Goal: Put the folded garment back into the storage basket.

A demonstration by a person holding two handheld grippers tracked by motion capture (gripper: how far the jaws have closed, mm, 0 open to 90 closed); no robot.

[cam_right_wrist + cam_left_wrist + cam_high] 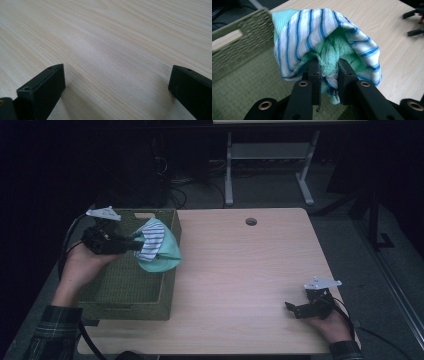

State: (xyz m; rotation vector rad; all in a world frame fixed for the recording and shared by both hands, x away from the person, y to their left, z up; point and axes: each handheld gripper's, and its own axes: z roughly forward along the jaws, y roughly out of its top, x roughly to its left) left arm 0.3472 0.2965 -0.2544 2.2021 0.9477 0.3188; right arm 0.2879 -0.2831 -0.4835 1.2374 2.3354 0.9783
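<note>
While the left gripper point(329, 72) pinches a bunched mint-green terry cloth wrapped in a blue-striped white towel point(327, 40), the bundle hangs over the right rim of the olive woven basket point(127, 292), so the basket floor lies directly leftward and below; the right gripper point(116, 82), well apart, rests wide open and empty on the pale wooden table point(240, 270).

1. A table point(250, 270) of pale wood grain, with a round hole point(251, 221) near its far edge.
2. A grey floor point(350, 235) beyond the table's far and right edges.
3. A white frame point(270, 155) with two legs on the floor past the far edge.
4. Dark cables point(175, 190) on the floor near the far left corner.
</note>
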